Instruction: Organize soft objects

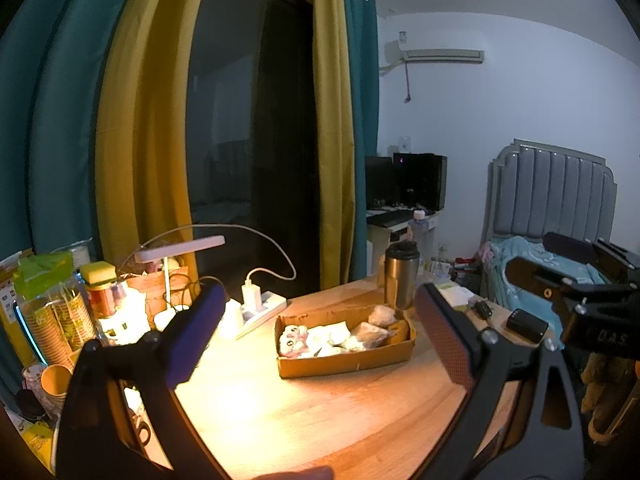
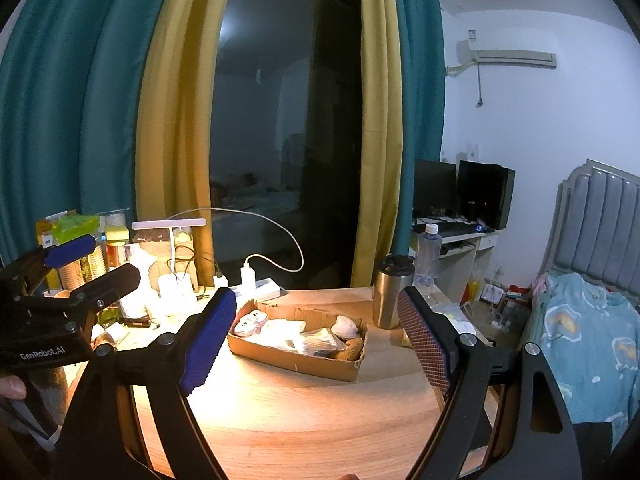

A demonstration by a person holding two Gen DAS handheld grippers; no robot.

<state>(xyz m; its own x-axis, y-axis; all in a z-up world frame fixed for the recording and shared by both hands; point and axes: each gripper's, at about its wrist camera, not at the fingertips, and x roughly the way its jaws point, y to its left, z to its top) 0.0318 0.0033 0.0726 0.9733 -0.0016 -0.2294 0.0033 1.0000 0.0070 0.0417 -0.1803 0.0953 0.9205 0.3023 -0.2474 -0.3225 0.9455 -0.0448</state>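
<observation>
Left wrist view looks along the left gripper (image 1: pixel 320 328), whose jaws stand spread wide with nothing between them, above the near part of a wooden table (image 1: pixel 320 412). Toward the far edge of the table lies a shallow cardboard tray (image 1: pixel 346 360), and the soft objects rest inside it: a small plush with a printed face (image 1: pixel 294 340) at the tray's left end, pale folded pieces (image 1: pixel 334 336) in the middle, and crumpled clear packets (image 1: pixel 370 334) at the right end. A brown fuzzy thing (image 2: pixel 350 350) sits in the tray's near right corner in the right wrist view; it may be a plush toy, though too little of it shows to be sure. Just behind the tray's right end stands a steel tumbler (image 1: pixel 401 274) with a dark lid. At the far left corner a white power strip (image 1: pixel 256 308) holds a plugged charger, with a lit desk lamp (image 1: pixel 180 249) and stacked paper cups (image 1: pixel 64 320) beside it.

The right gripper (image 2: pixel 316 336) also hangs over the near edge of the table with its jaws spread apart and empty, the tray lying framed between its fingers (image 2: pixel 208 340) but farther off and untouched. From the right wrist camera the left gripper shows at the left border, held apart from the tray. Teal and yellow curtains (image 2: pixel 160 120) frame a dark window behind the table.
</observation>
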